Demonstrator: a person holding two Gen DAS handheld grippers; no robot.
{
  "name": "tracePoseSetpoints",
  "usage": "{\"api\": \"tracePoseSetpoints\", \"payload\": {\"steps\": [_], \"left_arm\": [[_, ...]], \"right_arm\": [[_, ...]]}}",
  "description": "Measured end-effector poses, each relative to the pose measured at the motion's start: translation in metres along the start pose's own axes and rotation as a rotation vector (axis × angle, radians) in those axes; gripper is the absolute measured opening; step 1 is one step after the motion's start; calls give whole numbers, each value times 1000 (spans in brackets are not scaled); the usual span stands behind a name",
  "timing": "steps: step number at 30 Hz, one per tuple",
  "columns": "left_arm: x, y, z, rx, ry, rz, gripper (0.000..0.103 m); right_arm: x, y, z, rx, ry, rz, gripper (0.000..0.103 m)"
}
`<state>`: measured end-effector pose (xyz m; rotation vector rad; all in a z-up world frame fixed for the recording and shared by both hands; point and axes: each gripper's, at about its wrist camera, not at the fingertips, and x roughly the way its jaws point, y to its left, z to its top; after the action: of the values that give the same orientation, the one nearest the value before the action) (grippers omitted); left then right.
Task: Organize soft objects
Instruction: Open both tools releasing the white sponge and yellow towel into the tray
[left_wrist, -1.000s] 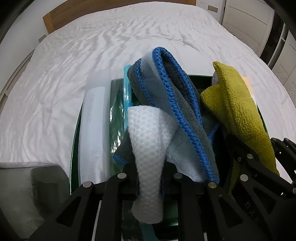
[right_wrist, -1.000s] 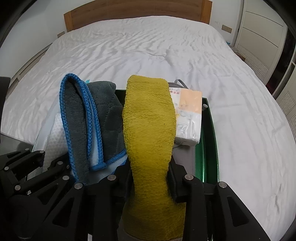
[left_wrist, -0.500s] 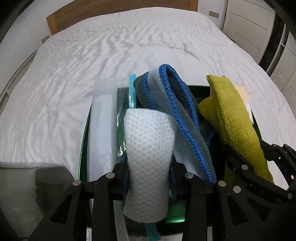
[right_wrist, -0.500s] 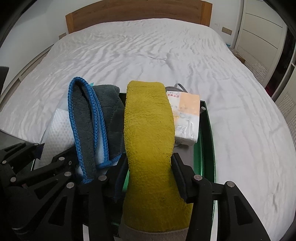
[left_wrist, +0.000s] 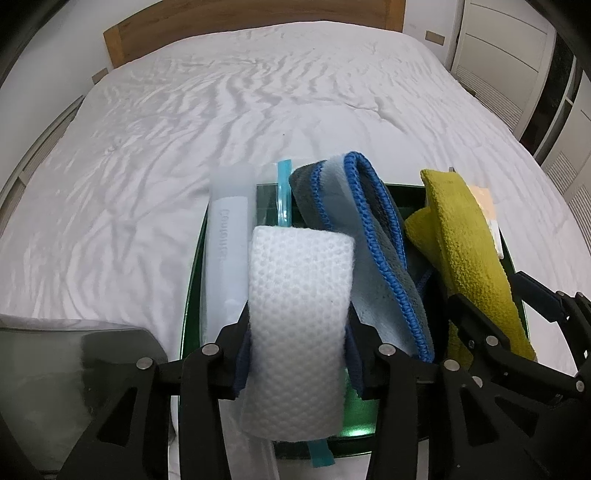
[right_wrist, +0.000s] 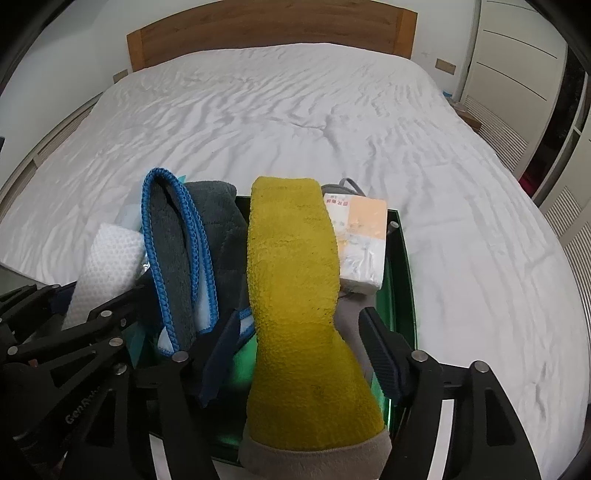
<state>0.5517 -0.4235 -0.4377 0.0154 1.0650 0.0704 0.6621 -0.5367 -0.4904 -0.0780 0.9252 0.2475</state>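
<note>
Nearest, in the right wrist view: the right hand-held gripper (right_wrist: 299, 349) is spread wide, its jaws just opened. The yellow-green cloth (right_wrist: 293, 266) runs up through the gap, with a clear gap at the right pad and the left pad close beside it or brushing it; no squeeze is seen. Release is judged done here, so the cloth is left draped in the tray.

In the left wrist view: the left hand-held gripper (left_wrist: 297, 349) has also just been opening, but less far. The white waffle-weave cloth (left_wrist: 299, 317) is still flanked closely by both pads. Whether it is still pinched cannot be told; contact looks light, likely mid-release.

Just beyond, the grey cloth with blue edging (left_wrist: 365, 236) is folded over and stands between the two other cloths, leaning on them.

All three are stood on end, side by side, inside the dark green tray (right_wrist: 404, 258), judged a filing-style arrangement to keep each visible. Also in the tray: a white sleeve-like pack (left_wrist: 227, 251) along the left edge, a clear bag with a blue zip strip (left_wrist: 283, 192), and a tissue pack (right_wrist: 364, 240) at the right.

The tray rests at the near edge of the bed (left_wrist: 221, 122), whose white cover is otherwise bare up to the wooden headboard (right_wrist: 273, 33).
</note>
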Motion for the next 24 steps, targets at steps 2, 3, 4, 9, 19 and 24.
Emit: {"api": "tracePoseSetpoints", "payload": {"steps": [2, 3, 4, 9, 19, 24], "left_arm": [[-3, 1, 0, 1, -8, 4, 37], [-4, 1, 0, 0, -10, 4, 37], [-5, 1, 0, -1, -12, 7, 38], [-10, 8, 0, -17, -24, 17, 44], [-22, 14, 3, -31, -48, 20, 51], [-25, 17, 4, -34, -56, 20, 56]], "right_arm": [[-2, 1, 0, 3, -4, -1, 71], [-4, 1, 0, 5, -7, -3, 72], [-4, 1, 0, 5, -9, -2, 73], [-10, 0, 1, 15, -20, -2, 76], [-23, -1, 4, 36, -41, -7, 82], [-29, -2, 3, 47, -46, -8, 84]]}}
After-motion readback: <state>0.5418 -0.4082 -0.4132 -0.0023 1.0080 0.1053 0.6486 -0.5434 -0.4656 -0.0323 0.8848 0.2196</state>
